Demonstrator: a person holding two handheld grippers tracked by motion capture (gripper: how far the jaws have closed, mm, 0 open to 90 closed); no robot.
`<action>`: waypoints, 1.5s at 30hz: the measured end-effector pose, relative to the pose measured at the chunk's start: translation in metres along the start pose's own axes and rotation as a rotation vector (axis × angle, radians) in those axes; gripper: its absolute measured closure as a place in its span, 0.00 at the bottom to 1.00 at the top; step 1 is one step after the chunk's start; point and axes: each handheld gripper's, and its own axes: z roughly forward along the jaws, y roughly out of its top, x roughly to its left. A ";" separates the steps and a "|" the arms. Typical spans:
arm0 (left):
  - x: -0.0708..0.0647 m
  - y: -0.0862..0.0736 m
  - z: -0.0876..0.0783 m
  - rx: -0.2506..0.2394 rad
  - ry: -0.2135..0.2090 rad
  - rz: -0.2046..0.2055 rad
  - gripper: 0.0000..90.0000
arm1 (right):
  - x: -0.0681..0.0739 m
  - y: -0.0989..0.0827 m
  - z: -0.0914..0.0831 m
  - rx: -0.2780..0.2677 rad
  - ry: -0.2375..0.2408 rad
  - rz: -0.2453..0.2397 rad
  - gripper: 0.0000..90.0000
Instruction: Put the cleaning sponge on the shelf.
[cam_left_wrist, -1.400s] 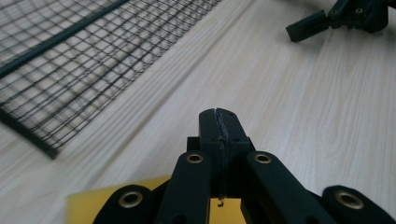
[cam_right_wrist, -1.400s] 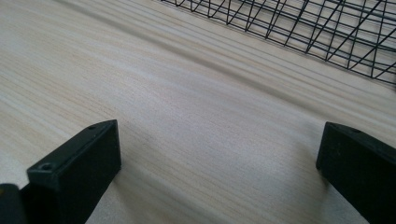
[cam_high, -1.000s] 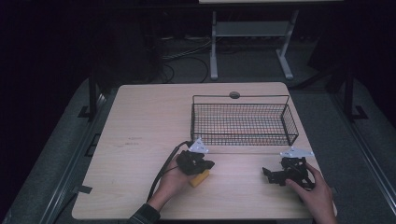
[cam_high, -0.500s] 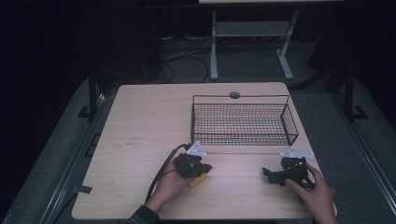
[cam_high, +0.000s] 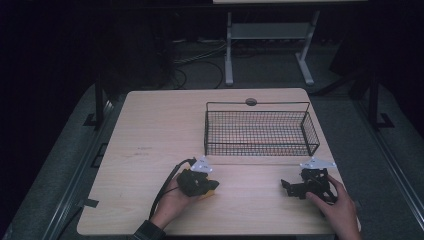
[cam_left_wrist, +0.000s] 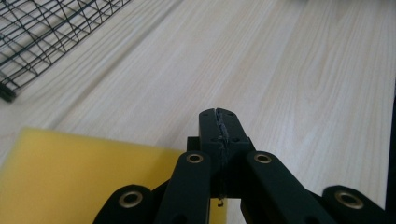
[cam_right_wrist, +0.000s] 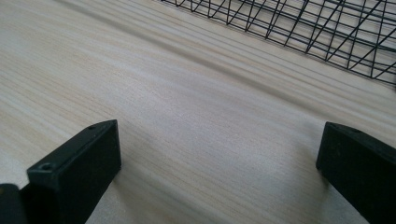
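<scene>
The yellow block (cam_left_wrist: 88, 172) lies flat on the counter (cam_high: 165, 130), near the front edge, right under the left claw (cam_left_wrist: 219, 114) and a bit to its left in the left gripper view. Can't tell its long axis, too much is hidden. Left claw is fully shut w/ nothing between the jaws, tips poking past the block's edge. Right claw (cam_right_wrist: 217, 154) sits wide open over bare counter, holding nothing, wire basket (cam_high: 260, 131) just behind.

A black wire basket (cam_high: 260, 129) stands on the light wooden table (cam_high: 150, 130), near its far right edge.
</scene>
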 end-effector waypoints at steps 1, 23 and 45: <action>-0.001 -0.001 -0.001 -0.002 0.001 -0.004 1.00 | 0.000 0.000 0.000 0.000 0.000 0.000 0.00; 0.002 -0.038 -0.034 0.002 0.050 -0.066 1.00 | 0.000 0.000 0.000 0.000 0.000 0.000 0.00; 0.014 -0.058 -0.056 0.003 0.097 -0.114 1.00 | 0.000 0.000 0.000 0.000 0.000 -0.001 0.00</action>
